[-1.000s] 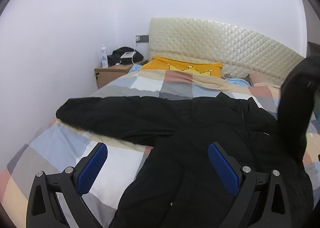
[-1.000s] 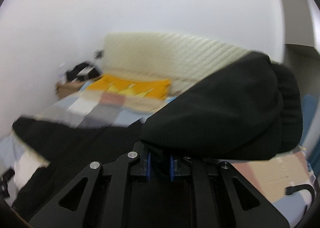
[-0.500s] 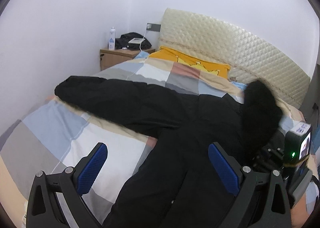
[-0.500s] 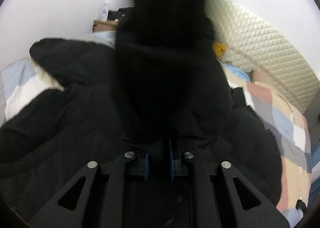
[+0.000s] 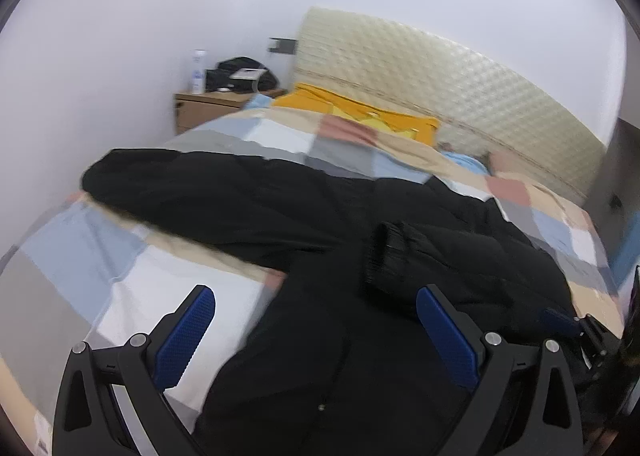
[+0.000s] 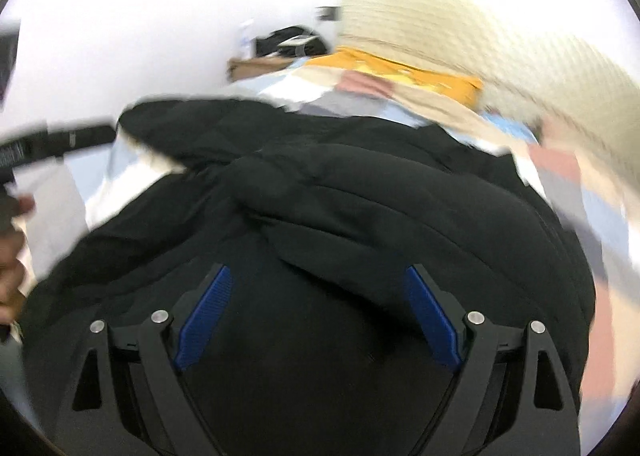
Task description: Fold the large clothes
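A large black padded jacket [image 5: 312, 296] lies spread on the bed, its left sleeve [image 5: 192, 187] stretched out toward the wall. Its right sleeve [image 5: 432, 252] lies folded across the body, cuff toward the middle. My left gripper [image 5: 316, 320] is open and empty above the jacket's lower left part. My right gripper [image 6: 316, 304] is open and empty just above the jacket [image 6: 360, 207]; the folded sleeve [image 6: 380, 191] lies in front of it. The right gripper's tip also shows at the right edge of the left wrist view [image 5: 568, 324].
The bed has a checked quilt [image 5: 100, 256], a yellow pillow [image 5: 360, 111] and a cream padded headboard [image 5: 460, 79]. A wooden nightstand [image 5: 204, 107] with a bottle and a black bag stands at the far left by the white wall. The hand holding the left gripper shows at the left [image 6: 12, 256].
My right gripper carried the right sleeve over the jacket's body, laid it down and opened, letting it go. My left gripper stayed open and shifted only a little.
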Motion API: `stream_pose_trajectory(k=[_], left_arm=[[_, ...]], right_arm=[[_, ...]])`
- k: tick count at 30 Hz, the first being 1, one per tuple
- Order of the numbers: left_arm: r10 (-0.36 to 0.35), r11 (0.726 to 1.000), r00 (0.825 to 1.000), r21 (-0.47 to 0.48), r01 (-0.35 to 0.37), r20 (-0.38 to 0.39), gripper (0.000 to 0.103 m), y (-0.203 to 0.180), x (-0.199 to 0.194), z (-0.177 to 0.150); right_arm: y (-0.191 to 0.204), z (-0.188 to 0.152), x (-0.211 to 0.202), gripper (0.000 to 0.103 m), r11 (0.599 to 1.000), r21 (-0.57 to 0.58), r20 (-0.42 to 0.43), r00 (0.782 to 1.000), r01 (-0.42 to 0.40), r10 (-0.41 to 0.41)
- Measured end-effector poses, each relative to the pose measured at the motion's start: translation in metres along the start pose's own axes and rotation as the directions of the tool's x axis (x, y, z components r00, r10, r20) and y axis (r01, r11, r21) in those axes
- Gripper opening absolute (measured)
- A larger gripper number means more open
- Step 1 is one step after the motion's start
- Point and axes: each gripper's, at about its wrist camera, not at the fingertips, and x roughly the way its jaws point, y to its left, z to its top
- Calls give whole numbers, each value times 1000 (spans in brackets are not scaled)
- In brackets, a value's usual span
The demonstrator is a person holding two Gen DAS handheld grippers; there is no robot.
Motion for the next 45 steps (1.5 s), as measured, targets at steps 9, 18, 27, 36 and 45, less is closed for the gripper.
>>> stream_pose_trajectory(k=[9, 18, 27, 36, 45], left_arm=[[-34, 996, 999, 77, 37, -36, 101, -20, 5, -2], [-30, 995, 999, 91, 32, -28, 101, -37, 10, -7], [-17, 991, 999, 134, 21, -30, 101, -61, 15, -23], [-17, 991, 999, 135, 23, -45, 101, -66, 21, -27], [-52, 991, 998, 124, 54, -19, 101, -64, 13, -25]], right_arm=[[-106, -37, -41, 88, 944, 287, -14, 986, 165, -168], [-165, -64, -32, 88, 876, 421, -33, 969, 237, -246], [-210, -85, -1, 87, 808, 438, -189, 919, 394, -345], [-236, -93, -17, 87, 745, 526, -145, 907, 409, -396], [-256, -94, -25, 87, 720, 539, -130, 887, 438, -442]])
